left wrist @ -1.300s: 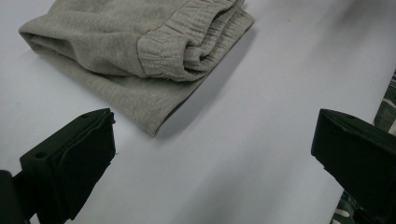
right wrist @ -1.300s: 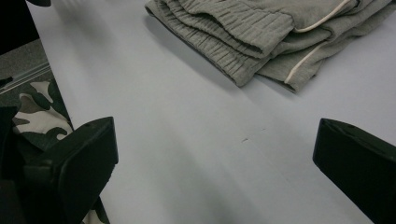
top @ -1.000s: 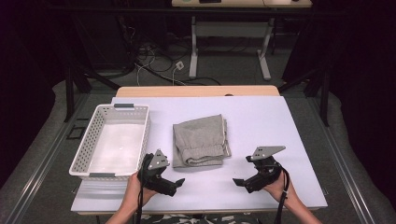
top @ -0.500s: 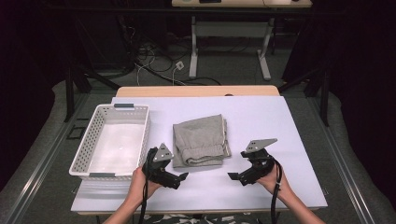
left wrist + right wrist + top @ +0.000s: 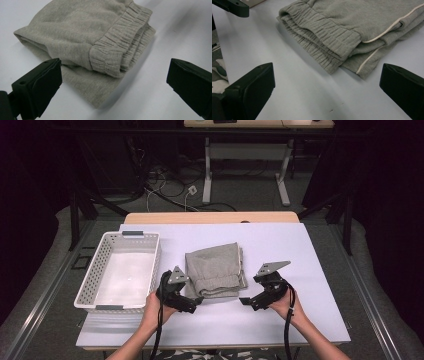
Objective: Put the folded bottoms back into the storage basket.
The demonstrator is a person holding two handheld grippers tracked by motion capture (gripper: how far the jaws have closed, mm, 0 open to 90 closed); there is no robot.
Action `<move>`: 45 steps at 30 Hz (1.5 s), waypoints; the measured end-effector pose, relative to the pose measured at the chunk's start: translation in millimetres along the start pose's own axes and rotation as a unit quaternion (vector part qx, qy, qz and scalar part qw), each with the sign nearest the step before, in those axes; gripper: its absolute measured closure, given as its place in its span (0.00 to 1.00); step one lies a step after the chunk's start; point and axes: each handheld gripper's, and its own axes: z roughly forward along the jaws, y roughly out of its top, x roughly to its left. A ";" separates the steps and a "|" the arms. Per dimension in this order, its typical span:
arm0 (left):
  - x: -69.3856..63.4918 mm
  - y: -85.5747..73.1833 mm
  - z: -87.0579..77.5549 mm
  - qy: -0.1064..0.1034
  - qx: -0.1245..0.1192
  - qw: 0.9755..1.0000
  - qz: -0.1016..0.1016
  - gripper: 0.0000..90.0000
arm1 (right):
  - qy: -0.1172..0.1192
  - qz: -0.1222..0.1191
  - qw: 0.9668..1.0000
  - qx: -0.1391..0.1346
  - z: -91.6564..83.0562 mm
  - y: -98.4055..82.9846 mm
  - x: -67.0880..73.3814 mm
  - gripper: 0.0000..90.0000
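A folded grey garment (image 5: 216, 269) with an elastic waistband lies in the middle of the white table (image 5: 285, 245). My left gripper (image 5: 194, 305) is at its near left corner, jaws wide open and empty. In the left gripper view the garment (image 5: 82, 37) lies just ahead of the left gripper (image 5: 112, 82), its corner reaching between the jaws. My right gripper (image 5: 248, 302) sits open by the near right corner. The right gripper view shows the garment (image 5: 352, 22) with pale piping, a little ahead of the right gripper (image 5: 327, 90).
A white perforated basket (image 5: 89, 279) stands empty at the table's left side, close to my left hand. A black jaw of the left gripper (image 5: 234, 6) shows at the top left of the right gripper view. Desk legs and cables are beyond the table.
Both grippers have moved inward and forward toward the garment's near edge. The garment and basket have stayed put.
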 end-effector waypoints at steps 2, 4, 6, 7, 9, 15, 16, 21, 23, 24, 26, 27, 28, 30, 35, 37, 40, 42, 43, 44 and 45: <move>2.2 1.4 2.1 0.002 -0.002 1.000 -0.006 0.00 | 0.001 0.001 1.000 0.001 2.0 2.2 -1.2 0.00; 5.1 3.3 3.6 0.002 -0.001 1.000 -0.008 0.00 | 0.000 0.002 1.000 0.002 2.9 3.3 -1.6 0.00; 6.9 4.7 5.8 0.007 -0.001 1.000 -0.013 0.00 | 0.001 0.003 1.000 0.002 4.9 5.4 -2.7 0.00; 8.3 5.3 7.1 0.007 0.001 1.000 -0.014 0.00 | 0.001 0.002 1.000 0.001 6.3 6.3 -3.4 0.00; 10.7 6.4 10.1 0.008 0.005 1.000 -0.018 0.00 | 0.001 0.005 1.000 0.002 8.2 7.9 -4.6 0.00; 18.7 10.5 17.7 0.023 0.010 0.999 -0.036 0.00 | -0.003 0.013 1.000 -0.002 13.5 13.0 -9.8 0.00; 20.0 11.1 19.0 0.024 0.010 0.999 -0.039 0.00 | -0.004 0.015 1.000 -0.002 15.1 14.5 -12.0 0.00; 25.4 13.6 25.5 0.029 0.014 0.998 -0.051 0.00 | -0.012 0.020 1.000 -0.001 20.0 17.3 -17.2 0.00; 27.7 14.8 27.4 0.034 0.016 0.998 -0.053 0.00 | -0.012 0.021 1.000 -0.001 21.0 17.8 -18.1 0.00; 29.0 15.4 28.5 0.033 0.015 0.998 -0.056 0.00 | -0.014 0.024 1.000 0.001 21.7 18.4 -19.1 0.00; 31.6 16.7 30.4 0.037 0.016 0.997 -0.059 0.00 | -0.017 0.027 0.999 0.001 23.4 19.6 -21.6 0.00; 32.6 17.2 31.6 0.037 0.015 0.997 -0.063 0.00 | -0.020 0.029 0.999 0.001 24.3 20.2 -22.8 0.00; 33.7 18.0 32.6 0.037 0.017 0.997 -0.065 0.00 | -0.022 0.030 0.999 0.000 25.1 20.9 -24.0 0.00; 35.2 18.9 35.2 0.041 0.016 0.997 -0.066 0.00 | -0.025 0.035 0.999 -0.001 26.5 22.3 -26.4 0.01; 39.2 20.3 42.4 0.050 0.023 0.996 -0.070 0.01 | -0.033 0.043 0.998 -0.009 31.5 26.1 -32.7 0.08; 39.9 20.5 43.4 0.053 0.022 0.996 -0.071 0.01 | -0.035 0.043 0.998 -0.008 32.0 26.4 -33.4 0.10; 42.0 21.7 46.1 0.059 0.023 0.995 -0.075 0.03 | -0.045 0.047 0.998 -0.009 34.5 28.0 -35.9 0.16; 43.0 22.6 47.8 0.062 0.022 0.995 -0.077 0.05 | -0.053 0.051 0.997 -0.008 36.5 29.0 -37.9 0.19; 43.6 23.1 48.5 0.063 0.021 0.995 -0.076 0.05 | -0.055 0.053 0.997 -0.007 37.4 29.5 -39.2 0.21; 43.7 23.6 49.6 0.066 0.021 0.995 -0.079 0.06 | -0.059 0.056 0.997 -0.010 38.6 29.9 -40.3 0.24; 44.4 24.1 50.5 0.066 0.022 0.994 -0.078 0.07 | -0.063 0.059 0.996 -0.009 39.4 30.4 -41.4 0.26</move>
